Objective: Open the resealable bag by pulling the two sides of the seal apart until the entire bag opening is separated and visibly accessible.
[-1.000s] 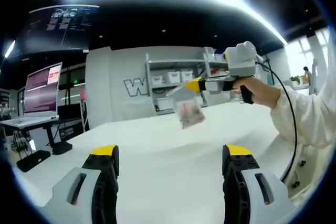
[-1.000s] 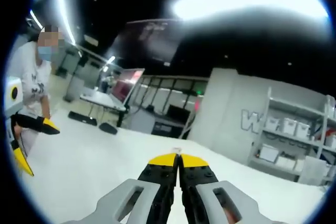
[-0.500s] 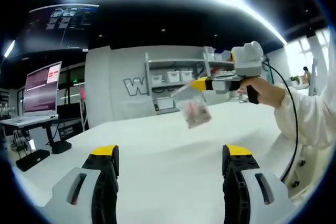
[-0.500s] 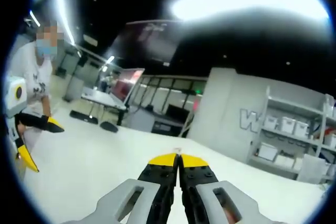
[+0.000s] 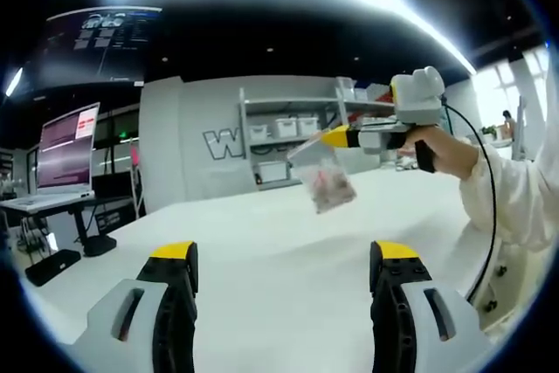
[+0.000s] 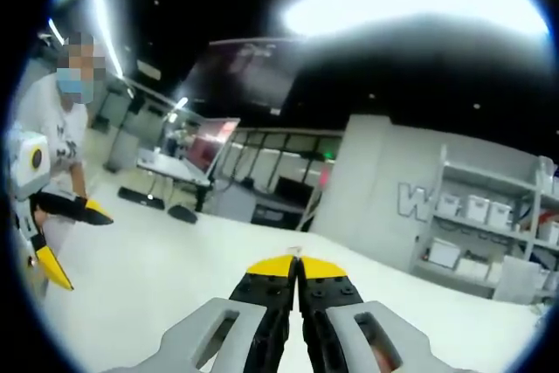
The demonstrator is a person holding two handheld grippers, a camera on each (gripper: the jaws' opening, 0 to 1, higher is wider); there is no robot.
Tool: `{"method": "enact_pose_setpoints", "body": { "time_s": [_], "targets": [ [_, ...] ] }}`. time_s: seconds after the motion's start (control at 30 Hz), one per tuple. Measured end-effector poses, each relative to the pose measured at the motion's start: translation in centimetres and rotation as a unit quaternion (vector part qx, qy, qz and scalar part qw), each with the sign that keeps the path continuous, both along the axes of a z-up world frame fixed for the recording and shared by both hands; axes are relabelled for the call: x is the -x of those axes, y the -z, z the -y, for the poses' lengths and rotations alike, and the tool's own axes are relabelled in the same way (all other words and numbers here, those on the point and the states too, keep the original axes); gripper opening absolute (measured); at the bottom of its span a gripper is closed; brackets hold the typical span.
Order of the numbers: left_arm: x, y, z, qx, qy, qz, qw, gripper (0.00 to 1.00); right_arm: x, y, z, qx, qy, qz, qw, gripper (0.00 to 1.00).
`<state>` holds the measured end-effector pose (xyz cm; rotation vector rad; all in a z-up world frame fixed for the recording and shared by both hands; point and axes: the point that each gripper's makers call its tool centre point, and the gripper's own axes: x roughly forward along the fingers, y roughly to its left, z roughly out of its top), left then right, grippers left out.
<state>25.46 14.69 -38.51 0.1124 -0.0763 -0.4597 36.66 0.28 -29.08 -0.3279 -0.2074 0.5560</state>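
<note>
In the left gripper view, a small clear resealable bag (image 5: 325, 183) with pinkish contents hangs in the air above the white table (image 5: 262, 242). My right gripper (image 5: 336, 137) is shut on its top edge and comes in from the right, held by a hand (image 5: 441, 150). My left gripper (image 5: 284, 259) stands open at the bottom, well short of the bag, with nothing between its jaws. In the right gripper view, the right gripper (image 6: 297, 265) has its yellow tips pressed together, and a sliver of the bag's edge shows above them. The left gripper (image 6: 77, 240) is open at the far left.
A laptop (image 5: 68, 150) sits on a side desk at the left. A shelf with white bins (image 5: 279, 128) stands against the back wall. A black cable (image 5: 486, 216) hangs from the right gripper. A person (image 6: 52, 128) stands at the left behind the table (image 6: 157, 277).
The right gripper has carried the hanging bag a little to the right and slightly up. The left gripper's jaws have stayed open and still.
</note>
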Motion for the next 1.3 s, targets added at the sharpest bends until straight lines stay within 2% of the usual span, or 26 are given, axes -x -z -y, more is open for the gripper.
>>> {"method": "enact_pose_setpoints", "body": {
  "time_s": [0.33,0.7,1.3],
  "targets": [
    [0.0,-0.2,-0.1,-0.001,0.001,0.0,1.0,0.79,1.7,0.4,0.4,-0.006,-0.009,-0.01,0.9999,0.0],
    [0.2,-0.2,0.0,-0.003,0.002,0.0,1.0,0.79,3.2,-0.1,0.3,-0.004,-0.015,0.001,0.9999,0.0],
    [0.2,0.0,0.0,-0.004,0.001,0.0,1.0,0.79,5.4,1.0,0.3,0.002,-0.023,-0.004,0.9997,0.0]
  ]
}}
